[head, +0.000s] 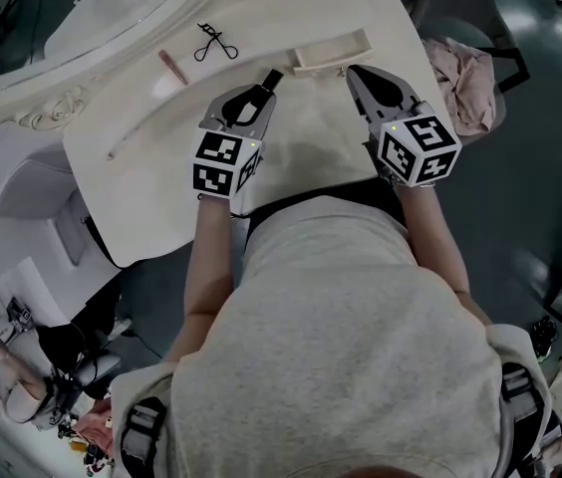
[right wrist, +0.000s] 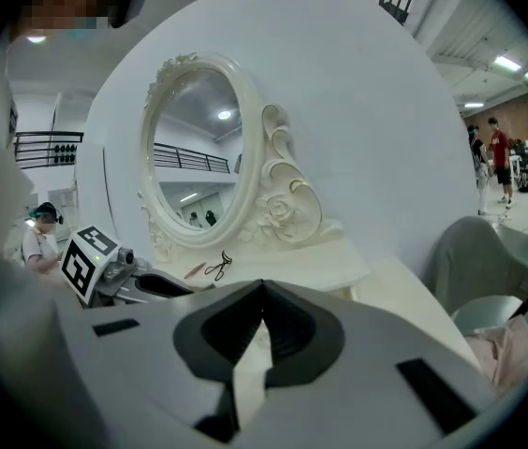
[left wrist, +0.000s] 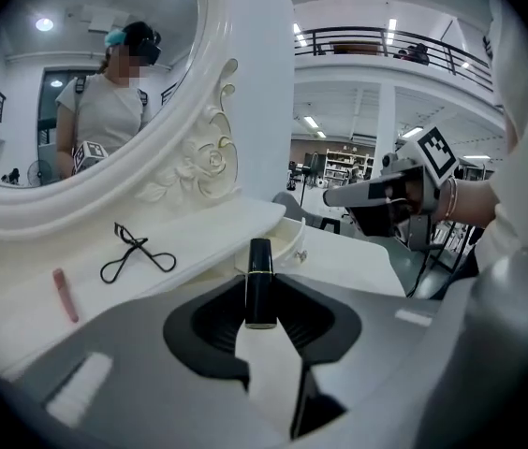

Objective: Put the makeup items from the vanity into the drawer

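Head view: eyelash curler, pink stick lie on vanity.

Black lipstick upright between the jaws

vanity top | on it: eyelash curler | pink stick

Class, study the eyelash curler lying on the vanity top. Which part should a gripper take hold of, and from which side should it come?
Probably the narrow crossing of the eyelash curler, between its clamp head and finger loops, coming down from above. It lies flat on the vanity top, and the wire loops splay wide, so only that crossing would fit between jaws.
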`<act>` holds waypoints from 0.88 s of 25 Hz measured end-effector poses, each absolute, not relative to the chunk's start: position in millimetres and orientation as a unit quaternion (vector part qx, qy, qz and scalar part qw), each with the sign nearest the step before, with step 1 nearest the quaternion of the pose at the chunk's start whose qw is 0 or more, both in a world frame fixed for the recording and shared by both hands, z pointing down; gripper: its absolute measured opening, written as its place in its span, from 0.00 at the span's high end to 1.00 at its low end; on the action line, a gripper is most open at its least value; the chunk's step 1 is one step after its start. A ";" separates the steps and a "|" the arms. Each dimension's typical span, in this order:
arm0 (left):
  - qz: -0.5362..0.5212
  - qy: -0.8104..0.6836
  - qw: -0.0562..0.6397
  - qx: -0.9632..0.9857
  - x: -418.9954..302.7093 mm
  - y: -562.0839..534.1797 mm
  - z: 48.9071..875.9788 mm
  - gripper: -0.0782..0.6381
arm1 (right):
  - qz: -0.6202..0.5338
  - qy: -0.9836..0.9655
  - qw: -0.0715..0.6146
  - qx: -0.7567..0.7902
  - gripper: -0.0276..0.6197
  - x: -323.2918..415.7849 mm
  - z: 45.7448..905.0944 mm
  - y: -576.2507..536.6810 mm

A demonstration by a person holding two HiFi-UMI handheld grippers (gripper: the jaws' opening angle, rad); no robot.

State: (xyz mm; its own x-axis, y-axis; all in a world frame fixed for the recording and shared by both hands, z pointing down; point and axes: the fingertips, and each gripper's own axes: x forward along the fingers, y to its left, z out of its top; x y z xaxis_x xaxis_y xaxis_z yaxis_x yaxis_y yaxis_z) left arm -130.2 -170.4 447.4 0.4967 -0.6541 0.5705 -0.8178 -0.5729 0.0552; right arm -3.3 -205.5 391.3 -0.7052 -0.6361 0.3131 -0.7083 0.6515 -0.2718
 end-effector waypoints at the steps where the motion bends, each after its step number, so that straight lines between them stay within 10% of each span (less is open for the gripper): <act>1: 0.250 -0.433 0.157 0.851 -128.4 -174.6 442.8 0.75 | 0.189 -0.904 0.092 0.373 0.95 -2.0 389.8 -207.4; 22: 0.244 -0.404 0.087 0.877 -79.4 -236.1 410.9 0.75 | 0.204 -0.895 0.082 0.389 0.95 25.2 392.7 -221.0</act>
